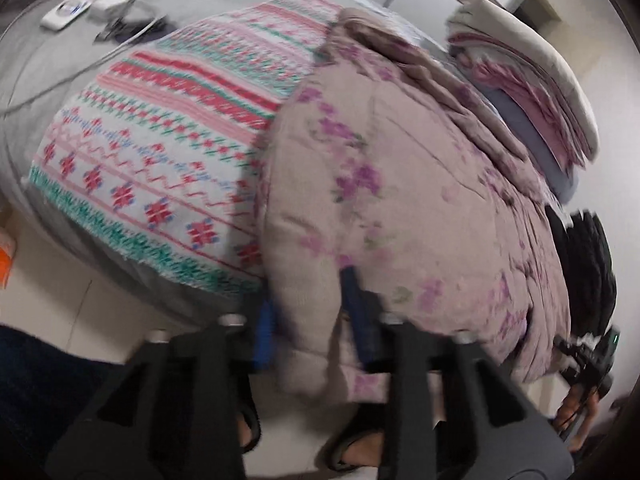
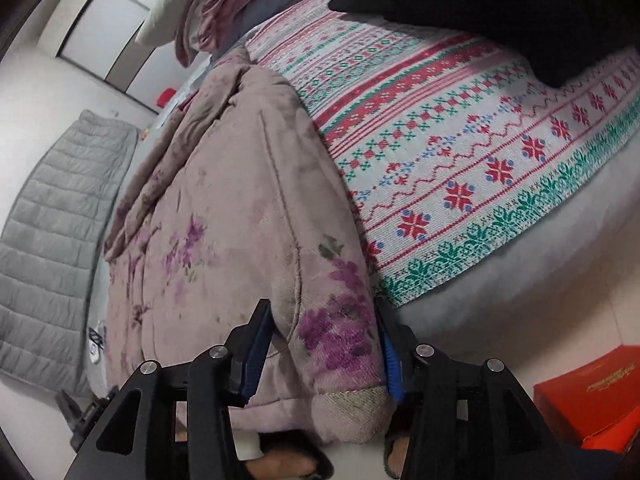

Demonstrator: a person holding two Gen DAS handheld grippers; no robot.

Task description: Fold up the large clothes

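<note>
A mauve padded jacket [image 1: 400,200] with purple flowers lies across the bed's near edge, partly over a red, green and white patterned blanket [image 1: 160,140]. In the left wrist view my left gripper [image 1: 312,324] has one hanging end of the jacket between its blue pads, which press on the cloth. In the right wrist view the jacket [image 2: 224,200] runs away from me, and a thick cuffed end fills the gap of my right gripper [image 2: 324,352], touching both pads. The picture is blurred in the left wrist view.
Folded clothes [image 1: 532,92] are stacked at the bed's far end. A grey quilted garment [image 2: 52,240] lies beyond the jacket. Dark cloth [image 2: 500,0] covers the blanket's far side. An orange box [image 2: 592,400] sits on the floor. Sandalled feet [image 1: 356,448] stand below. White devices [image 1: 66,12] lie on the sheet.
</note>
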